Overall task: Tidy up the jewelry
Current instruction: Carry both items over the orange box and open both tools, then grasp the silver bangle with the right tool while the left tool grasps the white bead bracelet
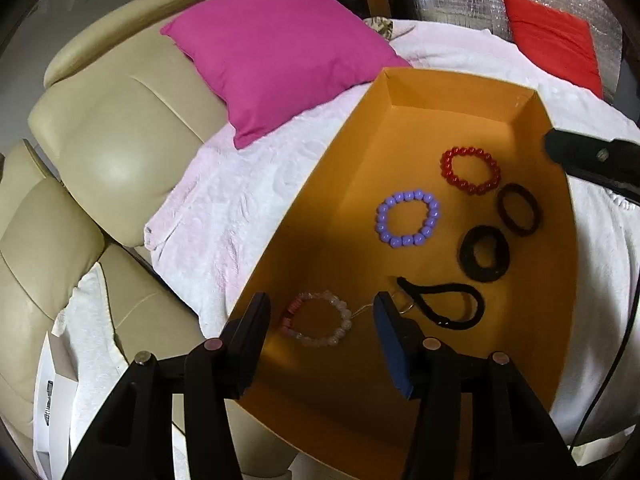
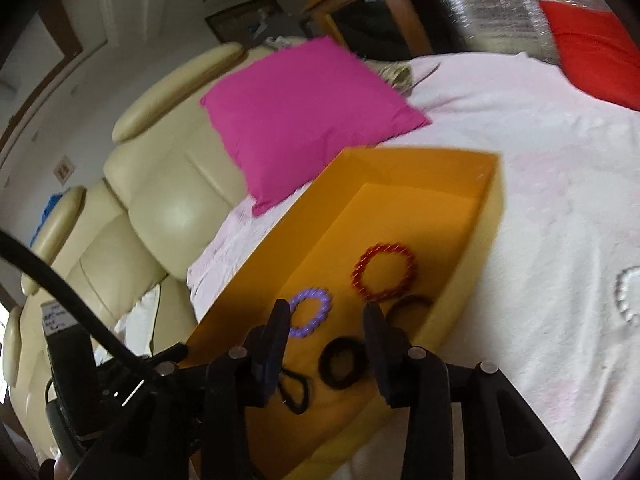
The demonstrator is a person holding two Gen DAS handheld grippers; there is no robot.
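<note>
Draped over a bed beside a cream leather sofa, a pale pink blanket carries an orange box, in which most of the jewelry is already gathered. On the box floor a purple bead bracelet, a red bead bracelet, a dark maroon hair tie, a black scrunchie and a thin black elastic are laid apart from one another. A clear pink bead bracelet is seen at the near end of the box, directly between the parted fingers of the left tool, which is held released and grasps nothing. Whether this bracelet is being set down or about to be taken cannot be told.

The right tool is likewise held open and empty above the box, over the black scrunchie. One whitish bead bracelet is left on the blanket outside the box, well off to the right. The collecting step is judged nearly finished; the next move would call for the right tool to be carried to that last bracelet, closed across its beads and brought back over the box.
</note>
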